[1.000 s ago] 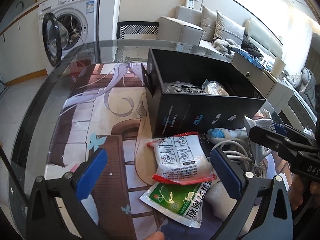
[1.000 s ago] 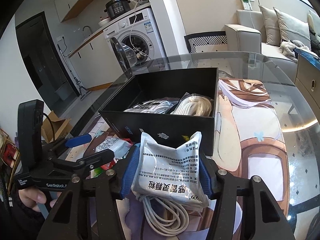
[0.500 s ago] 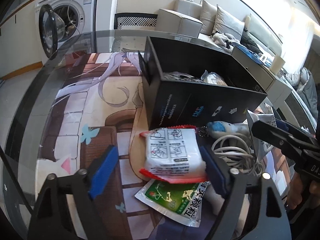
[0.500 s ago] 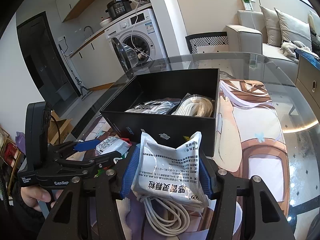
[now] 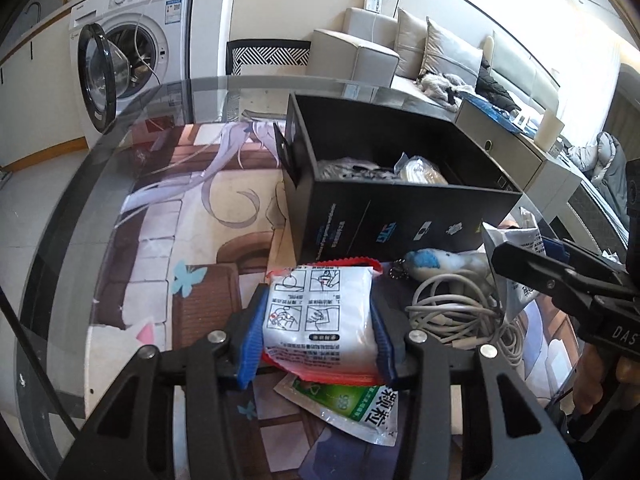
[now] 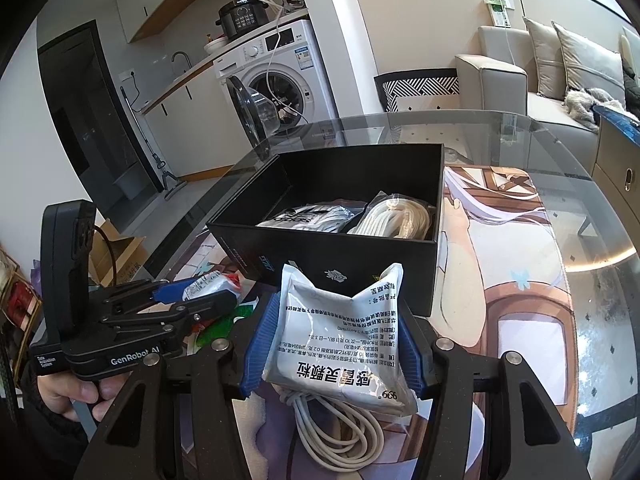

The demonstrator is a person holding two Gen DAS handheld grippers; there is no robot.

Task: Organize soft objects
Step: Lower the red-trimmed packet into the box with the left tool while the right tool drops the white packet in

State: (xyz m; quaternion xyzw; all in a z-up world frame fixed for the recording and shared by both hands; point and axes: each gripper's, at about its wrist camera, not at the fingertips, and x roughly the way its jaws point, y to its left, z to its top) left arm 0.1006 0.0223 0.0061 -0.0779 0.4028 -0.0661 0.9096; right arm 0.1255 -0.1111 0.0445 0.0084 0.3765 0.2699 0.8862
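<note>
My left gripper (image 5: 316, 330) is shut on a white packet with red edges (image 5: 320, 316), held just in front of the open black box (image 5: 400, 224). My right gripper (image 6: 334, 340) is shut on a silver-white medicine packet (image 6: 340, 336), also in front of the box (image 6: 328, 248). The box holds a bagged white garment (image 6: 308, 218) and a bag of white cord (image 6: 396, 218). A green-and-white sachet (image 5: 352, 404) lies under the left gripper. A blue-and-white plush toy (image 5: 436, 262) and a coiled white cable (image 5: 460, 316) lie on the mat.
The round glass table (image 5: 80, 184) carries a printed mat (image 5: 180, 216). A washing machine with its door open (image 5: 120, 68) stands behind on the left, a sofa (image 5: 420, 52) behind on the right. The cable also shows under the right gripper (image 6: 336, 436).
My left gripper moved forward over the red-edged packet and closed on it. My right gripper kept its hold on the silver packet and barely moved.
</note>
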